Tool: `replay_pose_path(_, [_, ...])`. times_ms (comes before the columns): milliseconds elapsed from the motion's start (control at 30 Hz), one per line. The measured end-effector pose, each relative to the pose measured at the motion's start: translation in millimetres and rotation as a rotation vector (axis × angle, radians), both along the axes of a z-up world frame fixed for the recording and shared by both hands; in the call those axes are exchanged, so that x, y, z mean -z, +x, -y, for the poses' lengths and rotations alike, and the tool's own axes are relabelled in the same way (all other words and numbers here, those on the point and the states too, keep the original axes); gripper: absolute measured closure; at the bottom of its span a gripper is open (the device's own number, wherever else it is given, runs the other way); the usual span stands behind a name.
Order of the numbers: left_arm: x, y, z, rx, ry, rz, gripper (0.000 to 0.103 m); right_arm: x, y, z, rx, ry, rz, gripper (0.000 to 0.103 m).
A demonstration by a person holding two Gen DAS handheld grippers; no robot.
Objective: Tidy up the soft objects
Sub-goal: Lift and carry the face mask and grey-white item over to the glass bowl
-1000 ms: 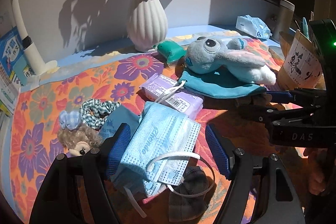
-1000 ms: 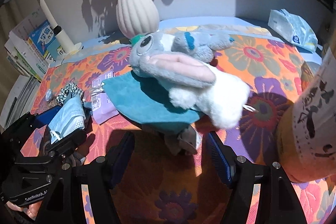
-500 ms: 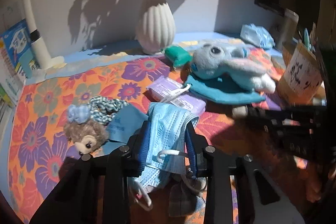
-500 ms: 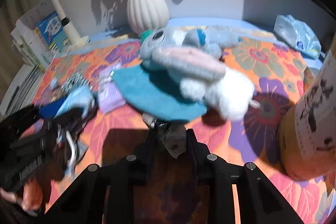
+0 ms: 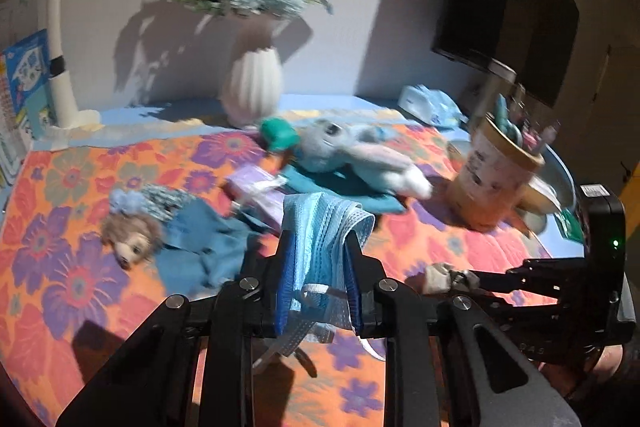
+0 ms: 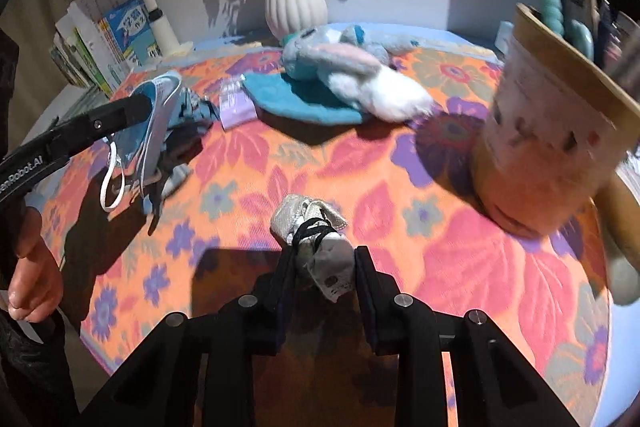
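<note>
My left gripper point(image 5: 318, 247) is shut on a light blue face mask point(image 5: 324, 227) and holds it above the flowered cloth; the mask also shows hanging at the left of the right wrist view point(image 6: 154, 119). My right gripper point(image 6: 322, 259) is shut on a small grey cloth pouch with a black cord point(image 6: 312, 231), lifted off the table; it shows in the left wrist view point(image 5: 440, 275). A grey plush rabbit point(image 5: 352, 155) lies on a teal cloth point(image 5: 344, 187). A small doll point(image 5: 132, 235) lies on blue fabric point(image 5: 204, 247) at the left.
A white ribbed vase point(image 5: 252, 91) with flowers stands at the back. A tan pen holder point(image 6: 560, 131) stands at the right. A purple packet point(image 5: 256, 191), a green item point(image 5: 280, 135), a tissue pack point(image 5: 432, 105) and books point(image 6: 104, 39) are around.
Both grippers closed on their items and lifted them off the cloth: the left raised the mask, the right pulled the pouch back from under the teal cloth.
</note>
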State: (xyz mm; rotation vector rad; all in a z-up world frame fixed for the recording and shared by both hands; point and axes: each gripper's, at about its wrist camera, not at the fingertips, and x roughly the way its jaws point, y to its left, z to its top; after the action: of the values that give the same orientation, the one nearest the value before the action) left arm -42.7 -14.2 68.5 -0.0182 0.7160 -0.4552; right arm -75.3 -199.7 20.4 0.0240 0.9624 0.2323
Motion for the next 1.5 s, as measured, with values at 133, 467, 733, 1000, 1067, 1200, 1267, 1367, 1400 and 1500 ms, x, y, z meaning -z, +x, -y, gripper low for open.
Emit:
replay_pose_path(133, [16.8,-7.6,21.3,0.041,0.011,-0.049,0.082,8.1,-8.1,13.1,0.027,0.049,-0.036,0.045])
replay_pose_path(467, [44.4,-15.8,28.7,0.012,0.088,-0.136,0.045,10.0,-1.2,5.8,0.052,0.010,-0.001,0.042])
replay_pose_path(733, [52.7,-10.3,44.7,0.013,0.151,-0.147,0.040,11.8,-4.6,-7.0,0.036,-0.097,0.043,0.072])
replay_pose_path(1000, [47.2,-20.7,57.8,0.022,0.168,-0.116,0.082,4.9,-21.4,11.6,0.073,-0.043,0.036,0.074])
replay_pose_path(1067, [43.4,-26.5,60.9,0.038,0.146,-0.111,0.087,-3.2,-29.9,20.5,0.092,-0.030,0.051,0.074])
replay_pose_path(1200, [27.3,-43.2,71.1,0.082,0.099,-0.075,0.088,-21.0,-46.6,37.3,0.134,-0.030,0.091,0.074])
replay_pose_path(1267, [19.1,-50.3,80.5,0.100,0.098,-0.055,0.088,-31.4,-57.4,51.0,0.168,-0.023,0.110,0.074])
replay_pose_path(1367, [4.6,-63.6,99.9,0.144,0.099,-0.018,0.088,-42.0,-68.8,68.4,0.204,-0.008,0.128,0.074])
replay_pose_path(1400, [-0.7,-69.6,108.9,0.164,0.102,-0.003,0.088,-46.6,-74.6,76.9,0.224,-0.002,0.137,0.074])
replay_pose_path(1500, [-12.0,-82.8,129.8,0.210,0.109,0.030,0.088,-54.5,-84.5,95.6,0.260,0.015,0.147,0.074])
